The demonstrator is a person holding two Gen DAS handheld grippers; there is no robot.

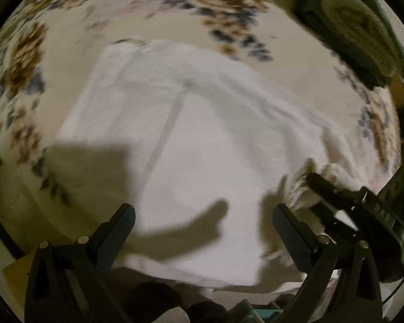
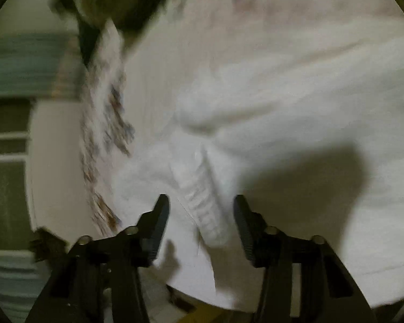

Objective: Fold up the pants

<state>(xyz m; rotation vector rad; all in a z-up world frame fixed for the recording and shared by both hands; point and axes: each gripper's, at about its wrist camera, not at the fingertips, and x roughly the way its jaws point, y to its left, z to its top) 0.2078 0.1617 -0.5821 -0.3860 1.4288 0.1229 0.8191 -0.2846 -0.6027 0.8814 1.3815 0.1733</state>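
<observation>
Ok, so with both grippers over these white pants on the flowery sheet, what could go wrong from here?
1. The right gripper is open around only the gathered waistband; closing there may catch one layer, so the white pants could lift unevenly.
2. The left gripper hangs open over flat fabric with no edge between its fingers; it might pinch the floral sheet underneath too.
3. Both views are blurred, so aim may be off.

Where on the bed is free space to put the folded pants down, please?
Free: floral sheet beyond the white pants, and a strip to their left. Crowded: far right corner, where a dark bundle lies, and near right, where the right hand-held gripper works.
</observation>
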